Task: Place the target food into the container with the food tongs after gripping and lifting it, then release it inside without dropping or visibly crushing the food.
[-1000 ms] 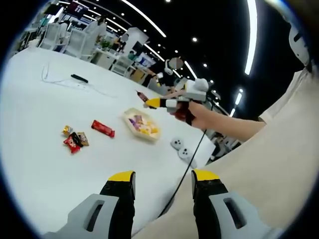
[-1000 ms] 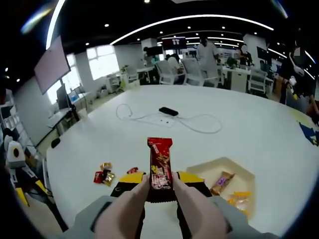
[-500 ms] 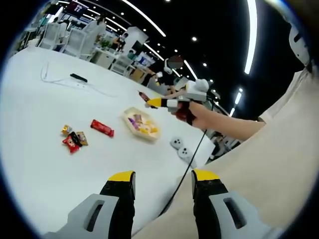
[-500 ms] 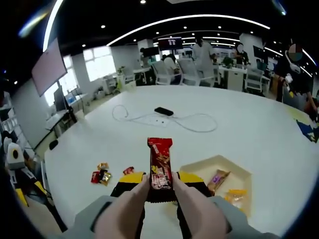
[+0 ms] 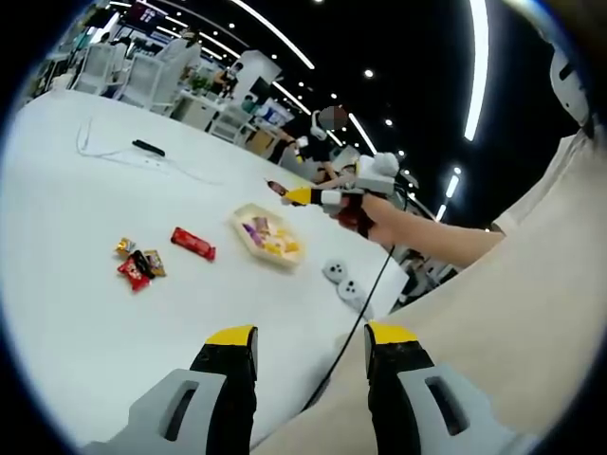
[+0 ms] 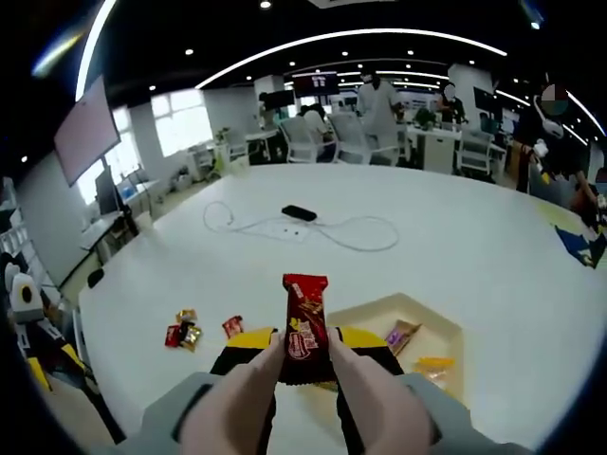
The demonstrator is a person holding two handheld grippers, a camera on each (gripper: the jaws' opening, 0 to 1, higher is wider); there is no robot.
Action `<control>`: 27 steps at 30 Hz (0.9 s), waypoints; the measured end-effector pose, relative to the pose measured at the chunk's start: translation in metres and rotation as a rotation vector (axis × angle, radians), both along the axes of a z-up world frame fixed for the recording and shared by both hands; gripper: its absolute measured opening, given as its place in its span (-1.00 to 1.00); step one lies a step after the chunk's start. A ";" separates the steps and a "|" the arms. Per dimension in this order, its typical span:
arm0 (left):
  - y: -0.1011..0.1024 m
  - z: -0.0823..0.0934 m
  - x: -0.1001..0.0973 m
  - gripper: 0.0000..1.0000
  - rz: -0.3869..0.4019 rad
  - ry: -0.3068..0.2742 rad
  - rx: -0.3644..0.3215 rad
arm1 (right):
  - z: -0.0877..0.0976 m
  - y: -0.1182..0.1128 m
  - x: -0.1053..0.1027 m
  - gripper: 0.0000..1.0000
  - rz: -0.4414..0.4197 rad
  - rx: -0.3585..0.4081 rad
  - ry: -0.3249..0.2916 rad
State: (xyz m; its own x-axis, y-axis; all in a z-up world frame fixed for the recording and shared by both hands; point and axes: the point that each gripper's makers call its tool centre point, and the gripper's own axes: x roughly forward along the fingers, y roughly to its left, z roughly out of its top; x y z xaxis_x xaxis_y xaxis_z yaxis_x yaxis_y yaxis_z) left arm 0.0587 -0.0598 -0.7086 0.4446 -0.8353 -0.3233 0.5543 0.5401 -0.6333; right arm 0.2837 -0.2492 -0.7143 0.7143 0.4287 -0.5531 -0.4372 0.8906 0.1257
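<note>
My right gripper [image 6: 305, 341] is shut on a red chocolate bar [image 6: 304, 322], which stands upright between its jaws above the near edge of a shallow cream tray [image 6: 422, 308]. The tray holds a purple sweet [image 6: 400, 333] and a yellow one [image 6: 432, 365]. The left gripper view has that same gripper [image 5: 308, 196], held by a hand, hovering over the tray [image 5: 245, 216] with the bar [image 5: 276, 187] at its tip. My left gripper [image 5: 311, 336] stands open with nothing in it, near the table's front edge.
On the white table lie another red bar [image 5: 193, 244], a small pile of wrapped sweets [image 5: 137, 265], a white cable [image 6: 322, 229] with a black device [image 6: 299, 213], and two white round objects [image 5: 341, 282]. People and chairs stand far behind.
My right gripper has carried the bar a little farther across, so the tray lies closer beneath it. The left gripper has stayed where it was.
</note>
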 end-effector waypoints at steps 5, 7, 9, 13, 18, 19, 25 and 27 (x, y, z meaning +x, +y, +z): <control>-0.001 0.000 0.000 -0.11 -0.007 -0.002 0.001 | 0.002 -0.009 0.001 -0.54 -0.023 0.002 -0.006; -0.001 0.000 -0.001 -0.11 -0.010 -0.001 0.001 | 0.003 -0.011 0.000 -0.54 -0.028 0.002 -0.007; -0.002 0.000 -0.001 -0.11 -0.012 -0.001 0.001 | 0.003 -0.013 0.000 -0.54 -0.034 0.002 -0.007; -0.003 0.000 0.000 -0.11 -0.018 -0.002 0.000 | 0.004 -0.018 -0.002 -0.54 -0.051 0.009 -0.007; -0.004 0.000 0.000 -0.11 -0.024 -0.002 0.002 | 0.004 -0.026 -0.003 -0.54 -0.065 0.008 -0.005; -0.004 0.000 -0.001 -0.11 -0.024 -0.002 0.001 | 0.004 -0.028 -0.003 -0.54 -0.072 0.011 -0.004; -0.005 0.000 -0.001 -0.11 -0.025 -0.001 0.001 | 0.006 -0.028 -0.002 -0.54 -0.087 0.012 -0.006; -0.005 0.001 -0.001 -0.11 -0.024 0.000 0.000 | 0.006 -0.030 -0.003 -0.54 -0.092 0.015 -0.006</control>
